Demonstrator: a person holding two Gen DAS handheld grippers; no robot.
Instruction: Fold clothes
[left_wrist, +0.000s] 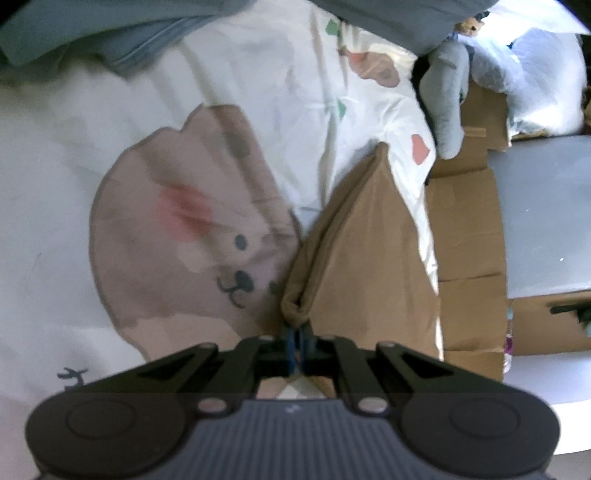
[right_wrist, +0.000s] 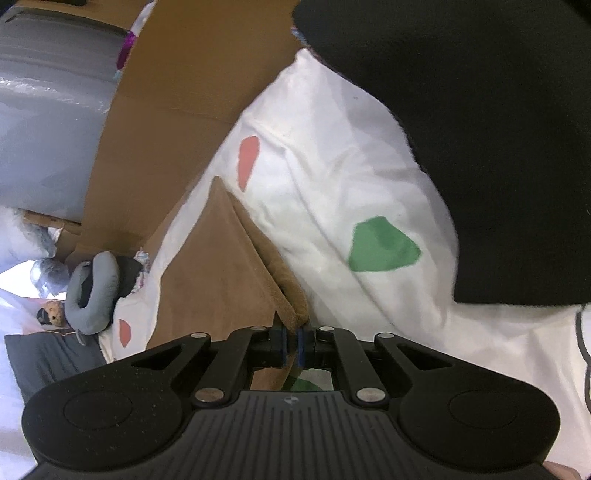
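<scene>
A wide stretch of the white printed sheet (left_wrist: 55, 177) is lying open to the left of the brown garment (left_wrist: 362, 251), giving a claw free passage there. On the far side, grey-blue bedding (left_wrist: 110, 33) is bunching up and closing that edge. To the right, cardboard boxes (left_wrist: 465, 229) are standing just beside the bed, with a grey neck pillow (left_wrist: 443, 99) lying on them. In the right wrist view, a black cloth (right_wrist: 480, 147) is covering the sheet's far right.

brown garment (left_wrist: 354, 236): soft matt cloth | bedsheet (left_wrist: 258, 74): smooth white printed cotton | boxes (left_wrist: 465, 229): matt cardboard | left tongs (left_wrist: 297, 338): matt black plastic
</scene>
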